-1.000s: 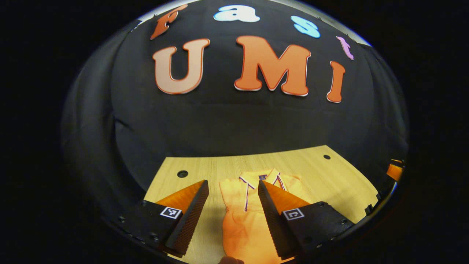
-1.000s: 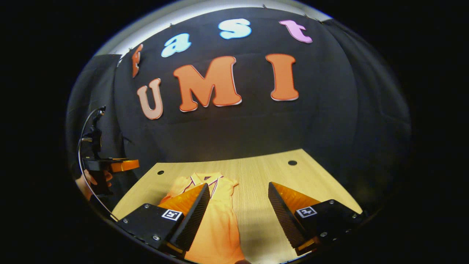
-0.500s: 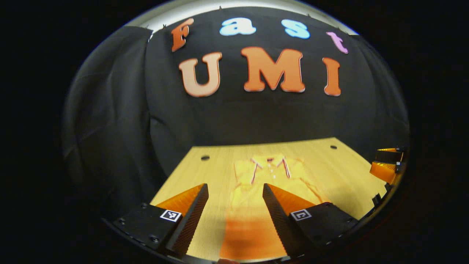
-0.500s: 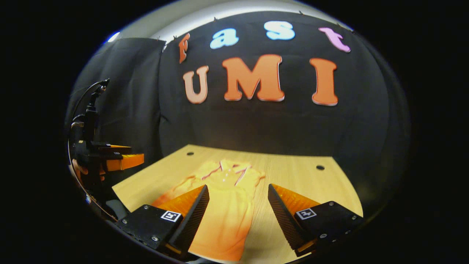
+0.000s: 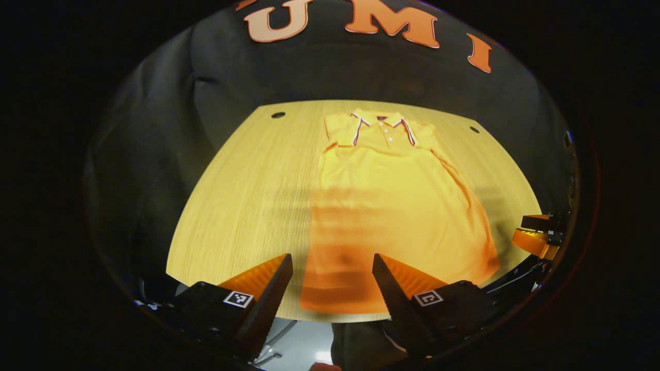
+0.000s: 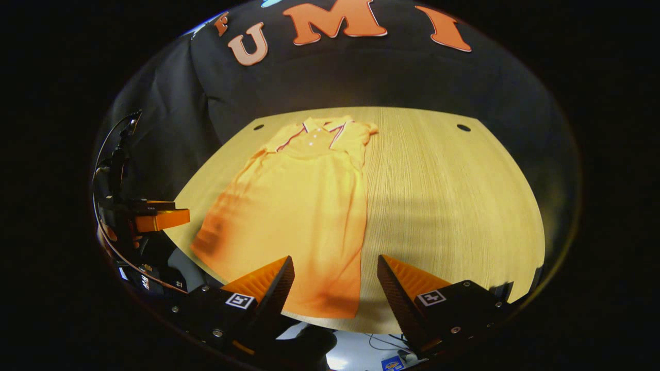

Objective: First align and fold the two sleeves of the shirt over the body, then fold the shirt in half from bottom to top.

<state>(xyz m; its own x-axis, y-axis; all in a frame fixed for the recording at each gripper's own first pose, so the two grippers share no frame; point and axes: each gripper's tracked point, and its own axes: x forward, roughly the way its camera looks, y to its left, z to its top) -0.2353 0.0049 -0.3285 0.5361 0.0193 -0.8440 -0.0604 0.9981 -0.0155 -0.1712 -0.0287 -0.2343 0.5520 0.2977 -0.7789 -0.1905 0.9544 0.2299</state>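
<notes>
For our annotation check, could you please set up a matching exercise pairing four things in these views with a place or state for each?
Things:
1. shirt
2. collar
3. left gripper
4. table

Places or states:
A. open, over the table's near edge
B. at the shirt's far end, toward the wall
C. lying flat, sleeves folded in, hem at the near edge
D. pale wood, with small round holes near the far corners

Pairs: 1-C, 2-B, 3-A, 4-D
</notes>
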